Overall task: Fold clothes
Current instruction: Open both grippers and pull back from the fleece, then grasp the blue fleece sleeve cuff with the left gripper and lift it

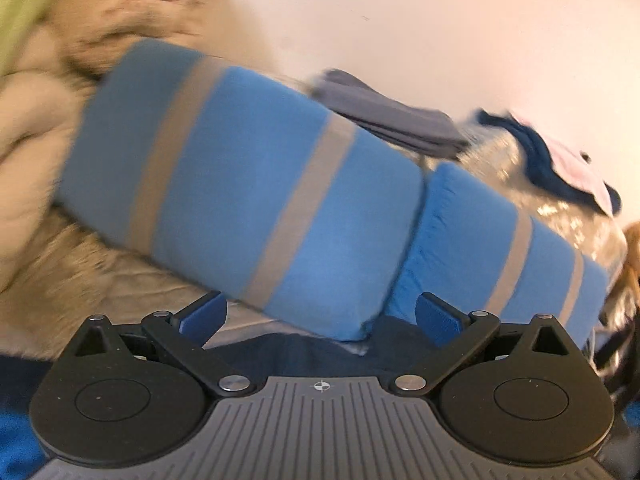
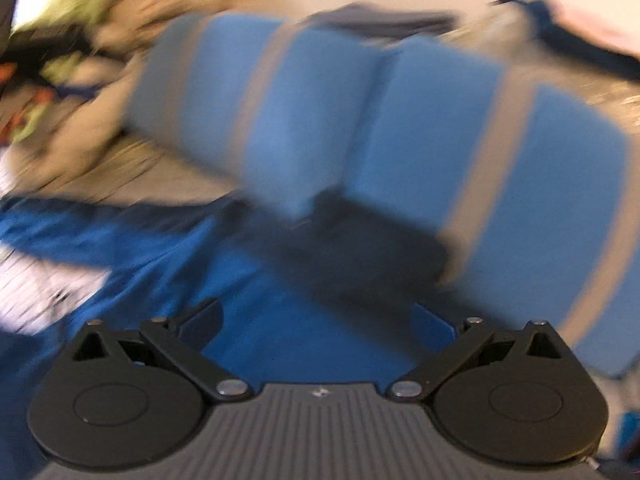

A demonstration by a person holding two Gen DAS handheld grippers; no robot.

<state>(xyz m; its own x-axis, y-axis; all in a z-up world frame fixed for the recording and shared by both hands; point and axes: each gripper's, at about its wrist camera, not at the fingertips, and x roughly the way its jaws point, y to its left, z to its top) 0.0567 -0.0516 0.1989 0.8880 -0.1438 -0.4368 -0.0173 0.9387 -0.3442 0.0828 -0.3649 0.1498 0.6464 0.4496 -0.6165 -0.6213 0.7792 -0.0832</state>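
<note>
A dark blue garment (image 2: 192, 256) lies spread on the bed below my right gripper (image 2: 320, 322), which is open with nothing between its blue pads. The same dark cloth (image 1: 312, 352) shows just beyond my left gripper (image 1: 320, 314), also open and empty. Folded grey clothes (image 1: 392, 120) rest behind two blue pillows. A navy and pink garment (image 1: 560, 160) lies crumpled at the far right. The right wrist view is badly motion-blurred.
Two blue pillows with grey stripes (image 1: 248, 184) (image 1: 500, 256) lie across the bed ahead. A beige blanket heap (image 1: 48, 100) with a green cloth (image 1: 20, 4) fills the left. A white patterned cloth (image 2: 36, 292) lies at the left. A pale wall (image 1: 460, 20) stands behind.
</note>
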